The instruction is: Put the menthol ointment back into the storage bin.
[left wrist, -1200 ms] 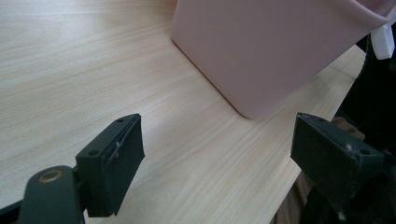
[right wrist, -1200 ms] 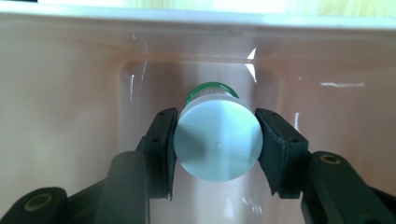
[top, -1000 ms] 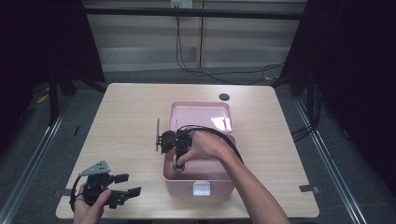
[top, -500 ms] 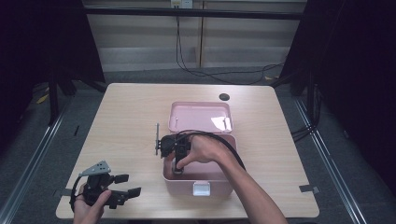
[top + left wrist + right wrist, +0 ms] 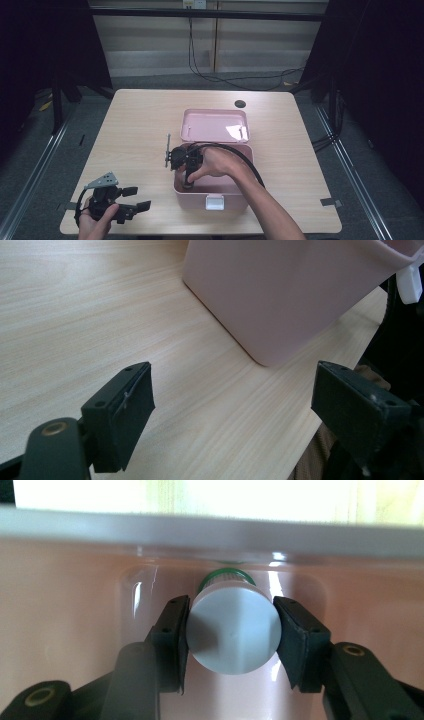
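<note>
A pink box (image 5: 235, 200) with its lid (image 5: 214, 125) thrown back stands at the table's middle front. My right gripper (image 5: 187, 184) points down into the box's left end, and its jaws are shut on a white-capped bottle (image 5: 233, 630) with a green ring behind the cap, held just above the pink floor (image 5: 70, 630) of the box. Down at the front left corner a hand holds my left gripper (image 5: 136, 198) open, with nothing between its pads (image 5: 131, 405); it faces the box's outer wall (image 5: 280, 295).
The wooden table (image 5: 135, 130) has a dark round hole (image 5: 240, 104) near its far edge. A white latch (image 5: 215, 202) sits on the box's front wall. Metal rails run along the floor on both sides of the table.
The right hand has sunk a little deeper into the box with the bottle. The left gripper has stayed where it was.
</note>
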Available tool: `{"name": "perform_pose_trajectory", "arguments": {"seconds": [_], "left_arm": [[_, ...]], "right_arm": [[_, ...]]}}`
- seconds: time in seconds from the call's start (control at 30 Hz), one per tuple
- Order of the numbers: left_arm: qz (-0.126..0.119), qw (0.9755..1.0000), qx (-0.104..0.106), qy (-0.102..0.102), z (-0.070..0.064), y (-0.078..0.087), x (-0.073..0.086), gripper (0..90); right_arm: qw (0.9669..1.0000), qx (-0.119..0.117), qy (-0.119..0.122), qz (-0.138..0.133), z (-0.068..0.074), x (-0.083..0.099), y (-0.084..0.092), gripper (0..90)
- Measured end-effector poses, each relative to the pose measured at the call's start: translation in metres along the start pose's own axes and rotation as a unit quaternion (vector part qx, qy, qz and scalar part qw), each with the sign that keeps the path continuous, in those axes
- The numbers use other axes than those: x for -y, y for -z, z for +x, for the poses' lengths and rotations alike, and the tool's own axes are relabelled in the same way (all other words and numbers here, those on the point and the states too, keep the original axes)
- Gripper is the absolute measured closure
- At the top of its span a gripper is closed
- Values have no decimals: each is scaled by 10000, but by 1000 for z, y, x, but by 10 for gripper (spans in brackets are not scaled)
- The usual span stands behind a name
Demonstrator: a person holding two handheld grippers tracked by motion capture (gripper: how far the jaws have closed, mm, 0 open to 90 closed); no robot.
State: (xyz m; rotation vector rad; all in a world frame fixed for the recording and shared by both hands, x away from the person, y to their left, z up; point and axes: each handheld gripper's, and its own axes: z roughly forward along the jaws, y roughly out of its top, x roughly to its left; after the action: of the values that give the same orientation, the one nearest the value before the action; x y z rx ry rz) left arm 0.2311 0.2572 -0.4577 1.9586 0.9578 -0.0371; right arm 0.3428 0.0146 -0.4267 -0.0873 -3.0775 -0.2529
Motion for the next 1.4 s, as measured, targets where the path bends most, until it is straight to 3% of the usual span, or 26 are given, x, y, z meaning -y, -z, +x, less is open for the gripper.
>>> {"name": "perform_pose_trajectory", "arguments": {"seconds": [0.5,0.97,1.4], "left_arm": [[-2,10000,9,26,-1,0,0,169],[14,10000,0,-6,0,0,0,170],[3,10000,2,27,0,0,0,169]], "right_arm": [[9997,29,-228,-47,0,-1,-4,505],[9976,67,-618,-308,-2,7,7,230],[9940,76,-801,-745,0,29,24,201]]}}
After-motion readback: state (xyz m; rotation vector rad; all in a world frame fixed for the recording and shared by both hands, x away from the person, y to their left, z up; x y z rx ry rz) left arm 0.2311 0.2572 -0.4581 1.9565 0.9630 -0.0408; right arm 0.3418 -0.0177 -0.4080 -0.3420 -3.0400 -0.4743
